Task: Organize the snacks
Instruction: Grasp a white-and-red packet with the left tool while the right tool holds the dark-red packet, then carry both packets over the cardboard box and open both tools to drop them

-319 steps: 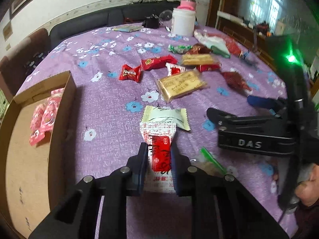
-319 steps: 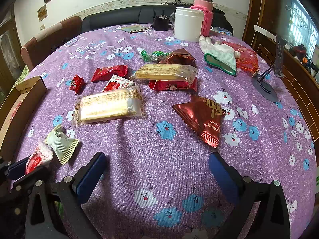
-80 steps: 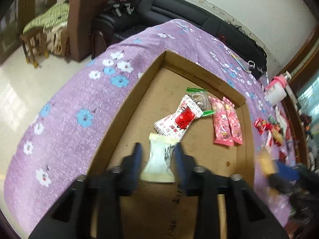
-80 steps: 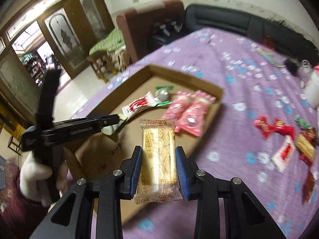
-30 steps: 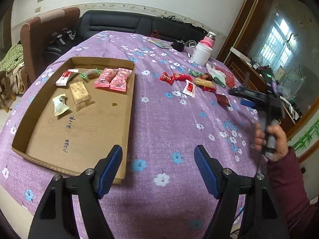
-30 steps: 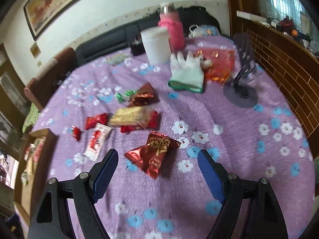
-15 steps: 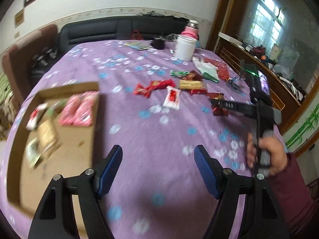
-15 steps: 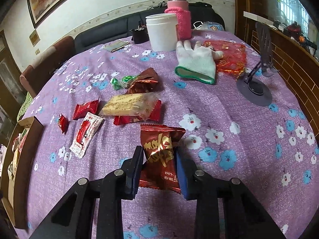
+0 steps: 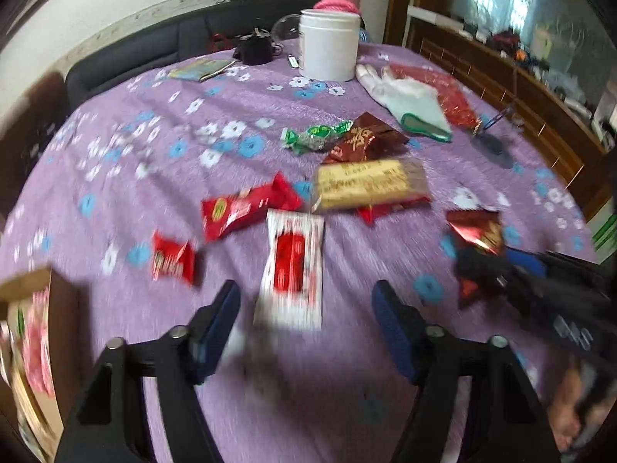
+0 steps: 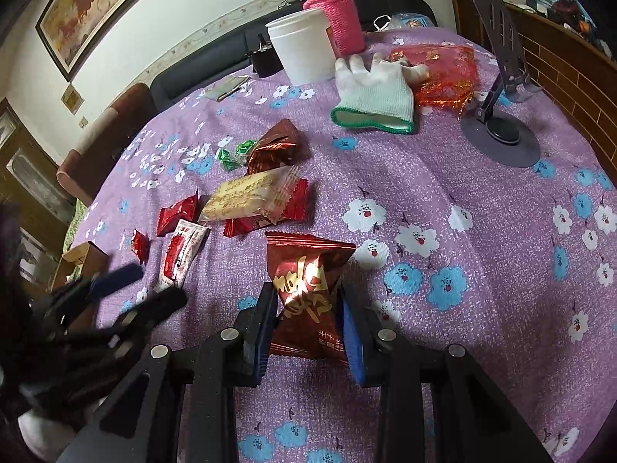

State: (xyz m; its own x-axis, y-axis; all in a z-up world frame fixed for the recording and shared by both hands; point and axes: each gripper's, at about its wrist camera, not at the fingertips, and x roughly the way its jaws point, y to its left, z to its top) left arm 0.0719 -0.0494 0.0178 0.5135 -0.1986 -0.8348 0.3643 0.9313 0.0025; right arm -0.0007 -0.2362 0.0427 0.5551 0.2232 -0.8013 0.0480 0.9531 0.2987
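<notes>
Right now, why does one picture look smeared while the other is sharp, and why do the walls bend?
Left wrist view: motion blur smears the white-and-red sachet and purple flowered tablecloth. Right wrist view: crisp, the right tool pinching the dark red foil snack bag. Both views: the fisheye lens bows straight edges, like the framed painting.

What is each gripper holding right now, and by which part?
Right gripper: dark red snack packet, pinched across its middle. Left gripper: nothing; jaws closing around the white-and-red packet.
</notes>
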